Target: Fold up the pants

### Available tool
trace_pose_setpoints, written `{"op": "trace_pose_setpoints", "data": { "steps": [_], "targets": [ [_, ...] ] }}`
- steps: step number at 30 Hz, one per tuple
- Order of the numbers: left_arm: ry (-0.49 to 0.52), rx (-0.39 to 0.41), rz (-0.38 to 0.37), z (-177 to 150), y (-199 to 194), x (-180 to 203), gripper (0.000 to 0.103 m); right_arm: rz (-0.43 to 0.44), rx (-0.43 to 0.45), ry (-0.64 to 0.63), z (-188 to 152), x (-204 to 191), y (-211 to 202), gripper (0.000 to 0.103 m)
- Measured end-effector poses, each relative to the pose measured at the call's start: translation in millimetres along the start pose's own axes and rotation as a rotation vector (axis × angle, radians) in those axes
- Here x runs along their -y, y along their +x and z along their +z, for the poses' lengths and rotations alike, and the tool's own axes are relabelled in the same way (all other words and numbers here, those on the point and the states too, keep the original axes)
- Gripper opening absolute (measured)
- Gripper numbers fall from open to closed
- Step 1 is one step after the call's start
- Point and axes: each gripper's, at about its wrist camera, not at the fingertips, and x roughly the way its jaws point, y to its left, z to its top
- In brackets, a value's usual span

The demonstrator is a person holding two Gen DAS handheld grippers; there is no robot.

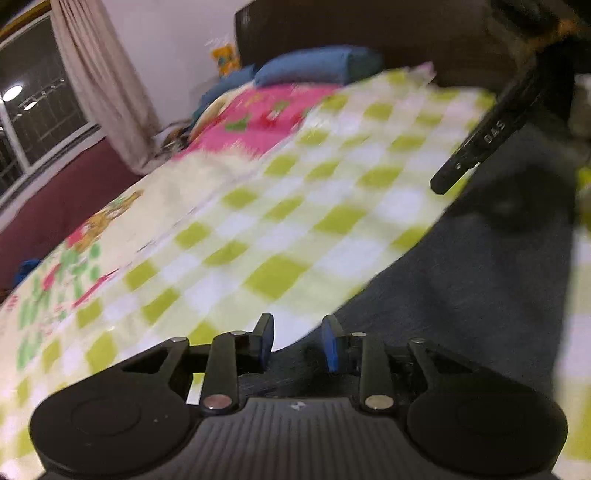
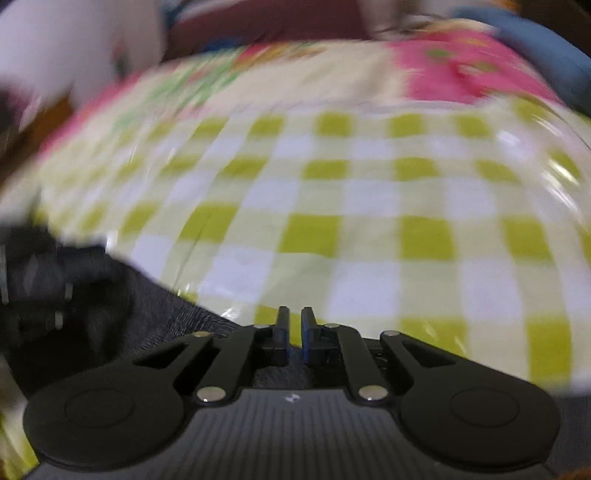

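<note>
Dark pants on a checked bedsheet, both grippers at the near edge

The pants (image 1: 480,288), dark grey-blue cloth, lie on the bed at the near right of the left wrist view, their left edge running diagonally from the near centre up toward the far right. In the right wrist view the same cloth (image 2: 166,317) fills the near left corner and runs under the gripper.

The left gripper (image 1: 300,341) sits over the pants' near edge. Its jaws stand partly spread with blue pads, and dark cloth shows in the gap between them; whether the pads press on it cannot be told. The right gripper (image 2: 293,334) has its jaws drawn close, a narrow slit left between the pads, with grey cloth seen below them; a grip on it cannot be confirmed through the blur. Its black body also shows at the far right of the left wrist view.

The bedsheet (image 1: 295,206) has lime-green and white checks, turning to a pink floral print farther off. Blue pillows (image 1: 317,66) lie at the far end against a dark headboard (image 1: 369,26). A pale curtain (image 1: 99,81) hangs at the far left beside a window (image 1: 33,103)
</note>
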Motion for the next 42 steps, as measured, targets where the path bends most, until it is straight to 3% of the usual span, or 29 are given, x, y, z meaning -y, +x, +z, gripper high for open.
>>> {"op": "trace_pose_setpoints", "data": {
  "steps": [2, 4, 5, 6, 7, 9, 11, 18, 21, 28, 33, 42],
  "targets": [
    [0.008, 0.005, -0.046, 0.6, -1.7, 13.5, 0.051, -0.017, 0.019, 0.079, -27.2, 19.2, -23.2, 0.016],
    [0.046, -0.033, -0.063, -2.3, 8.8, 31.0, 0.054, -0.061, -0.017, 0.123, -54.3, 36.5, -31.2, 0.021],
    [0.063, -0.072, -0.067, -5.1, 17.4, 38.1, 0.054, -0.131, -0.061, 0.157, -68.0, 49.2, -30.9, 0.020],
    [0.070, -0.113, -0.066, -8.3, 26.1, 43.2, 0.055, -0.179, -0.062, 0.198, -78.6, 61.7, -34.4, 0.012],
    [0.069, -0.130, -0.055, -9.7, 30.5, 46.3, 0.055, -0.175, -0.031, 0.259, -86.9, 75.0, -43.2, 0.002],
    [0.060, -0.150, -0.041, -6.5, 29.1, 46.8, 0.055, -0.207, 0.052, 0.407, -99.4, 98.0, -70.8, 0.003],
    [0.059, -0.165, -0.028, -1.9, 23.5, 48.5, 0.055, -0.238, 0.138, 0.472, -112.0, 107.8, -100.3, 0.019],
    [0.116, -0.187, 0.022, 0.1, 10.6, 76.2, 0.054, -0.361, 0.344, 0.749, -172.5, 144.6, -168.0, 0.034],
    [0.116, -0.184, 0.023, 4.6, 7.7, 85.1, 0.054, -0.263, 0.399, 0.871, -190.6, 162.4, -165.5, 0.036],
    [0.140, -0.197, 0.031, 9.9, 2.9, 99.2, 0.055, -0.190, 0.485, 0.929, -182.4, 183.5, -131.3, 0.035],
    [0.164, -0.210, 0.002, 10.6, 3.2, 110.7, 0.057, -0.229, 0.471, 0.848, -162.5, 186.1, -122.7, 0.039],
    [0.174, -0.204, -0.005, 12.4, 9.0, 116.3, 0.057, -0.199, 0.443, 0.809, -151.1, 187.1, -117.6, 0.046]
  ]
}}
